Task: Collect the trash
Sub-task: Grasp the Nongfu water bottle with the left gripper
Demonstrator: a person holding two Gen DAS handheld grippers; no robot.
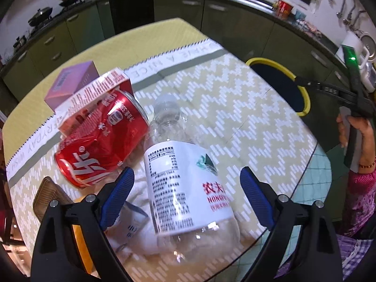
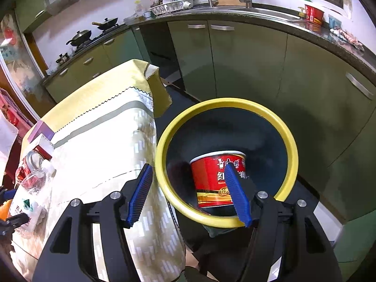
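- Wide-spread jaws of the left gripper [image 1: 186, 197] straddle a clear plastic water bottle with a white label [image 1: 185, 183], not yet pressing it.
- Empty and lying on the table [image 1: 258, 108], that bottle likely handles light, slick and crushable; the labelled middle looks the best place to take hold.
- Touching its left side lies a dented red drink can [image 1: 101, 141], with crumpled white paper [image 1: 141, 230] underneath.
- Farther right, the right gripper [image 2: 190, 195] hangs part-open and empty over the yellow-rimmed dark bin [image 2: 293, 155], which holds a red paper noodle cup [image 2: 211, 178].
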